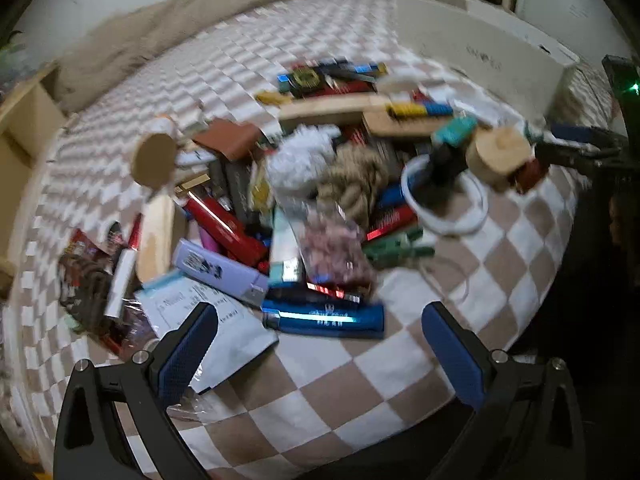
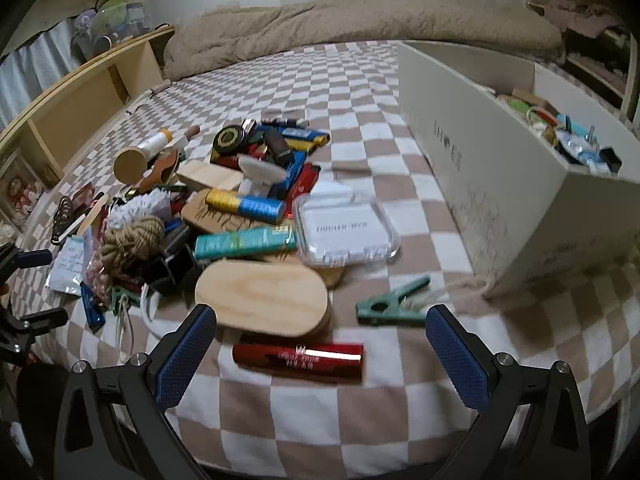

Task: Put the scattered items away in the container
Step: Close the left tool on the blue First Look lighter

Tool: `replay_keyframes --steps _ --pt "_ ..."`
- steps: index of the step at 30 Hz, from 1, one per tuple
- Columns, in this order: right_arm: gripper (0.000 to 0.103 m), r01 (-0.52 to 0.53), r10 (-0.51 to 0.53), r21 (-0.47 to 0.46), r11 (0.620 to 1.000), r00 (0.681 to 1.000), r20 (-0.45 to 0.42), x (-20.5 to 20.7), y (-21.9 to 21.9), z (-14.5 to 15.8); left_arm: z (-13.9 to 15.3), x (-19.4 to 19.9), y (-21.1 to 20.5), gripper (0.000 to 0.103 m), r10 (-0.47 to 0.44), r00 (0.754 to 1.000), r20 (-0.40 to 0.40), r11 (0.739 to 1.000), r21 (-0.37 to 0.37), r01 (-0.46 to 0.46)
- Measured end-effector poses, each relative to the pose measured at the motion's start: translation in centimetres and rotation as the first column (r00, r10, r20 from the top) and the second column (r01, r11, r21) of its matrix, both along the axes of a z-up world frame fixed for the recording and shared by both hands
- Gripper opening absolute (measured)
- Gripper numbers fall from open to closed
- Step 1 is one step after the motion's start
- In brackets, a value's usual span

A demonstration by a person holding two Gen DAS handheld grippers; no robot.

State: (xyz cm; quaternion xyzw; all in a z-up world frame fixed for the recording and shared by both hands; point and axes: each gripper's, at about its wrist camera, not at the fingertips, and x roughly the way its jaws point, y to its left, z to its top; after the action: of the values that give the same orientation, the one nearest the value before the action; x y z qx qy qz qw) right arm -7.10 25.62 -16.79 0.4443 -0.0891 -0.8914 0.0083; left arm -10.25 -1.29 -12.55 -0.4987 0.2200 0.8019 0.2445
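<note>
The scattered items are heaped on the checkered bedspread (image 2: 360, 92) ahead of both your grippers, and the white container (image 2: 500, 184) stands beyond and to the right of your right fingers, well apart from the pile, with a few things already lying inside its far end.

Your right gripper (image 2: 320, 344) has its blue-padded fingers (image 2: 186, 354) spread wide and holds nothing. Lying crosswise in the gap between them, just past the tips, is a red tube (image 2: 298, 360). Just beyond it, nearer your left finger, is an oval wooden lid (image 2: 262, 298), and toward your right finger a green clothes peg (image 2: 394, 306) lies on the cloth by itself. Farther out along the fingers sit a clear plastic case (image 2: 346, 230), a teal comb (image 2: 244, 242), a coil of rope (image 2: 134, 238) and a yellow-and-blue tube (image 2: 248, 204).

Your left gripper (image 1: 320, 344) is likewise wide open and empty. Its left finger (image 1: 186, 354) overlaps a white paper packet (image 1: 208, 320) in the view; I cannot tell whether it touches it. A shiny blue tube (image 1: 324, 316) lies crosswise just past the gap between the fingers. Beyond that come a lavender box (image 1: 220, 270), a red box (image 1: 228, 228), the rope coil (image 1: 352, 182) and a white ring of cable (image 1: 444, 196) to the right. This view is blurred, so the smaller pieces cannot be made out. The container (image 1: 480, 48) lies far beyond your right finger.
</note>
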Motion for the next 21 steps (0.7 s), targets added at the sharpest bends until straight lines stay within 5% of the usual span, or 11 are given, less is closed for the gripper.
replay_keyframes --steps 6,21 --pt "0.103 0.003 -0.002 -0.036 0.999 1.000 0.020 0.5 0.0 -1.2 -1.7 -1.3 -0.9 0.103 -0.005 0.993 0.116 0.999 0.038 0.001" --pt "0.103 0.009 -0.010 0.031 0.999 0.999 0.046 1.0 -1.5 -3.3 -4.4 -1.5 1.5 0.103 -0.096 0.988 0.125 0.995 -0.023 0.100"
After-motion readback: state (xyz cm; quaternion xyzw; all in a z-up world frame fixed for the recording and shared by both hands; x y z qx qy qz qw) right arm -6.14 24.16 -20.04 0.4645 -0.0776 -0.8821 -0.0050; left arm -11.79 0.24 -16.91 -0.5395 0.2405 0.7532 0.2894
